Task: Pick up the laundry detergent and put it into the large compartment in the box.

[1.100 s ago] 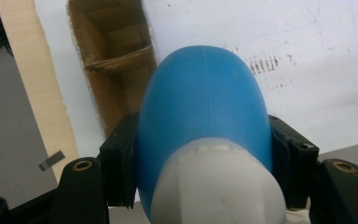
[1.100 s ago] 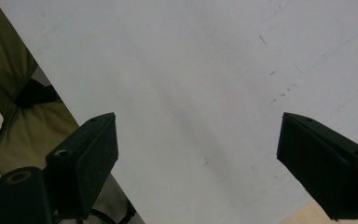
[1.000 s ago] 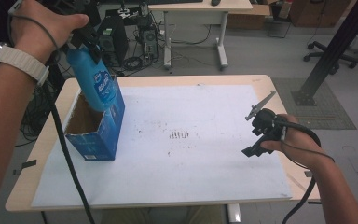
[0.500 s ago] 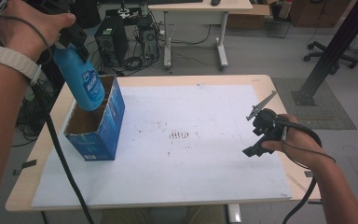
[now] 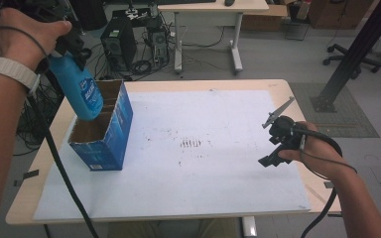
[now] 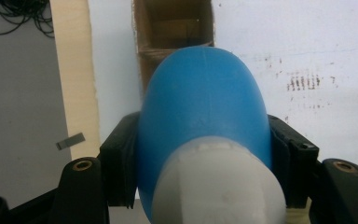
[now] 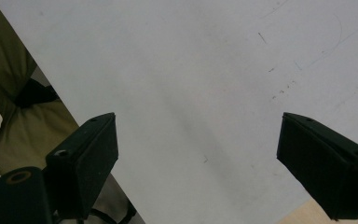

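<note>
High view: the left gripper (image 5: 64,49) is sitting at about ten o'clock off the table (image 5: 144,85), clamping a blue bottle (image 5: 82,91) by its upper part. The bottle is hanging tilted, its base dipping into the open top of a blue cardboard box (image 5: 110,136). The box is standing on the white sheet (image 5: 203,178) near the table's nine o'clock edge; its cardboard dividers are sitting right around the bottle's base. At three o'clock the right gripper (image 5: 274,148) is hovering low over the sheet, well apart from the box. Beyond the table, at twelve o'clock, a computer tower (image 5: 116,42) and a second desk (image 5: 213,10) are standing on the floor.

Left gripper view: the jaws are pressing on both sides of the bottle (image 6: 205,121), just below its white cap (image 6: 219,186). Ahead, at twelve o'clock, the box's brown compartments (image 6: 172,32) are showing past the bottle. Ink smudges (image 6: 303,83) are marking the sheet at two o'clock.

Right gripper view: the jaws are standing wide apart and holding nothing, with bare sheet (image 7: 191,93) between them.
</note>
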{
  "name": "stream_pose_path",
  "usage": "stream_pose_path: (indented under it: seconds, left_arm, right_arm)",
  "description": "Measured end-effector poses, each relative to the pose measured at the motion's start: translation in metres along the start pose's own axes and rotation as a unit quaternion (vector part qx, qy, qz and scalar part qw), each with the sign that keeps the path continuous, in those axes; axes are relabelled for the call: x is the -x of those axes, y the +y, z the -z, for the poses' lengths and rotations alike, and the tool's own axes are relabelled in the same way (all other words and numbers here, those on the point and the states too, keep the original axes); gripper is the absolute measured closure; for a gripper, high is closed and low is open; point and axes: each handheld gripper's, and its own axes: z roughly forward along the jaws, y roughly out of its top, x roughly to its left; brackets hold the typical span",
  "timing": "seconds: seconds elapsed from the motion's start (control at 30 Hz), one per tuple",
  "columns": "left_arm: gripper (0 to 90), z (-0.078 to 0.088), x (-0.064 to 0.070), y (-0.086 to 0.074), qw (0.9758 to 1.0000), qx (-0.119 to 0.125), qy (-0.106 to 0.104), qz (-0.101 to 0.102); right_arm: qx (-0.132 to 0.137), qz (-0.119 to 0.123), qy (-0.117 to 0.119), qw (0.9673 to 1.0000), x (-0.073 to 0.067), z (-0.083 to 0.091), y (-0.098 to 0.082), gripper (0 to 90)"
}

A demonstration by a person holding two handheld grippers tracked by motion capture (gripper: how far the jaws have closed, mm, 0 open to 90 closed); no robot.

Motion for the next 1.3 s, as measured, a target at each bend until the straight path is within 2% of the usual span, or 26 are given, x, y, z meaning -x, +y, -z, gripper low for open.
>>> stream_pose_path:
  seconds: [0.17, 0.6, 1.3]
  left_arm:
    - [37.5, -0.012, -0.004, -0.001, 1.0000, -0.005, -0.002, 0.002]
    - [37.5, -0.040, -0.008, -0.002, 0.9999, -0.012, 0.008, 0.004]
    - [37.5, -0.089, -0.008, -0.006, 0.9997, -0.021, 0.007, 0.003]
  right_arm:
    - [0.000, 0.001, 0.001, 1.0000, 0.000, 0.000, 0.001, 12.6]
    - [-0.002, 0.000, 0.001, 1.0000, 0.000, -0.002, 0.002, 12.6]
    - [-0.003, 0.001, 0.002, 1.0000, 0.000, -0.004, 0.002, 12.6]
